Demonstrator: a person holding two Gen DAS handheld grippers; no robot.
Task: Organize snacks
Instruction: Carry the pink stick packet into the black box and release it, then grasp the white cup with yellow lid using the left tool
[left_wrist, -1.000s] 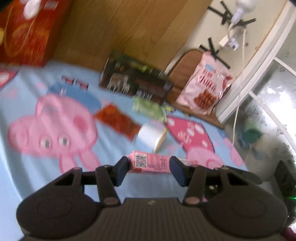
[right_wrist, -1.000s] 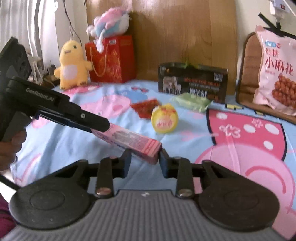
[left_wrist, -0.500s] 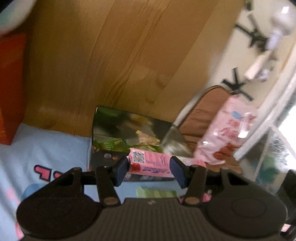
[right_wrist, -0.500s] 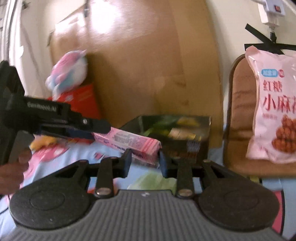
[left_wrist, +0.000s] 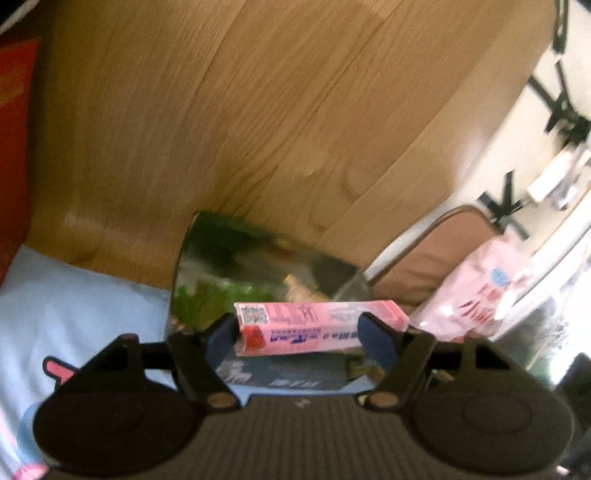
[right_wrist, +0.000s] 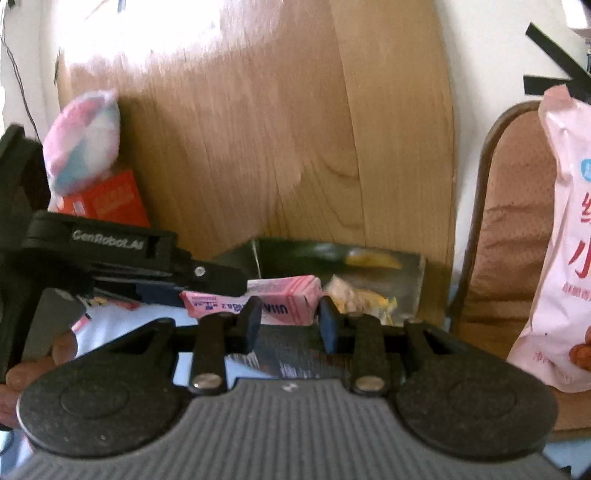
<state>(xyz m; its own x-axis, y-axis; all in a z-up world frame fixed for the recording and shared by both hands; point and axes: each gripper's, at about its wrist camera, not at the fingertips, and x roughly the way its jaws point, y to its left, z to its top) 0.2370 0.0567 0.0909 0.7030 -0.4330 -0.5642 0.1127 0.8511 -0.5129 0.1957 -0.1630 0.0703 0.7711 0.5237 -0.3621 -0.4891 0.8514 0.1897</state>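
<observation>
Left wrist view: your left gripper (left_wrist: 297, 334) clamps the pink snack box (left_wrist: 317, 326) lengthwise betw both pads. Right gripper (right_wrist: 289, 319) pinches the same box's other end (right_wrist: 284, 301). You've got it in the air w/ the open dark tin (left_wrist: 258, 284) just ahead and below, against the wood panel (left_wrist: 258, 110).
</observation>
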